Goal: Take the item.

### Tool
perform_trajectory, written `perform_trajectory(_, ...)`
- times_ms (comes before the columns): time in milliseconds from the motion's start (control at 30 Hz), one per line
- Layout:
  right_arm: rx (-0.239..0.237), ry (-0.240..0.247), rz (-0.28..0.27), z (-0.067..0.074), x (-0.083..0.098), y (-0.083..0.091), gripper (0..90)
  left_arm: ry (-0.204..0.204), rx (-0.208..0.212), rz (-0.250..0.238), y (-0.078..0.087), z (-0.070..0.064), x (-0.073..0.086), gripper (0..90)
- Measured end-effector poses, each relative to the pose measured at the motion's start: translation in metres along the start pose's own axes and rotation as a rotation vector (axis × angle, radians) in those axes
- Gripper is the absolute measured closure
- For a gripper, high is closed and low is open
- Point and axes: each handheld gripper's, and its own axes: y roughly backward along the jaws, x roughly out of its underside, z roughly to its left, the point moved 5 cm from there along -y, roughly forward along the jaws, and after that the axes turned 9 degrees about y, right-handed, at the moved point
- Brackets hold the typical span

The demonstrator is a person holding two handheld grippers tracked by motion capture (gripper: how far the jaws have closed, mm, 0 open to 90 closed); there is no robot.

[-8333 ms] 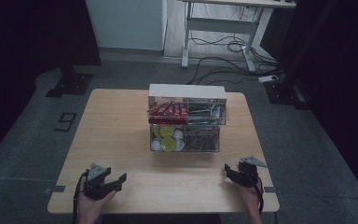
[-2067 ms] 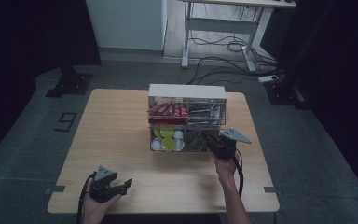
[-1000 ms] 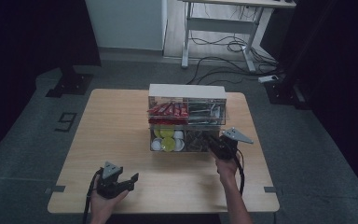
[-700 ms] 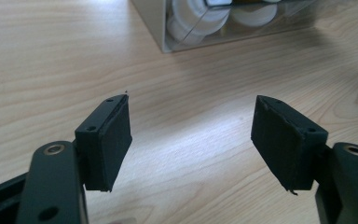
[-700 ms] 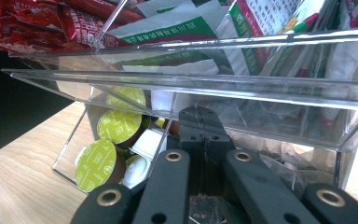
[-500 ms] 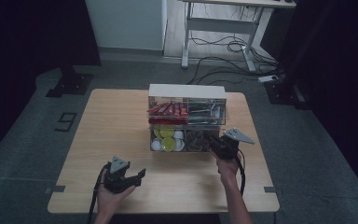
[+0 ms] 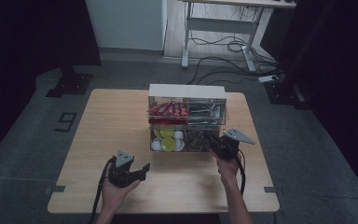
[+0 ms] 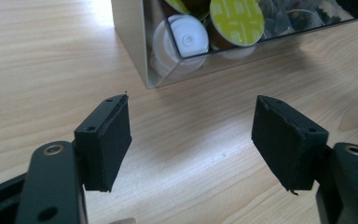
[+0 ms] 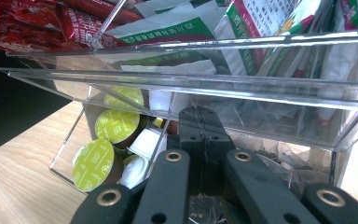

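Observation:
A clear two-tier organizer (image 7: 186, 92) stands mid-table. Its lower left bin holds yellow-green and white coffee pods (image 7: 167, 139), seen close in the left gripper view as pods (image 8: 200, 28). The lower right bin holds dark clear-wrapped sachets (image 7: 196, 140). My right gripper (image 7: 215, 143) reaches into that lower right bin, jaws pressed together (image 9: 199, 116) among the sachets; whether anything thin is pinched I cannot tell. My left gripper (image 7: 142, 169) hovers over the front left of the table, open (image 8: 191, 135), nothing between its pads, pointing at the organizer's corner.
The upper tier holds red sachets (image 7: 168, 110) at left and green-and-white packets (image 9: 261, 23) at right. Bare wooden tabletop (image 7: 112, 126) lies left of and in front of the organizer. Desk legs and cables sit on the floor beyond.
My left gripper has moved right and toward the organizer, rising a little. The right gripper stays shut in the lower right bin.

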Motion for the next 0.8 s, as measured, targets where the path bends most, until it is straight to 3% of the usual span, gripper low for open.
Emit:
perform_trajectory(500,-0.003,-0.004,-0.002,-0.001,0.0,0.0,88.6,-0.051,-0.009,-0.007,-0.015,-0.02,-0.019,29.5)
perform_trajectory(800,-0.004,-0.006,-0.004,-0.001,0.0,0.0,88.7,-0.047,-0.015,-0.026,-0.029,-0.028,-0.028,31.0)
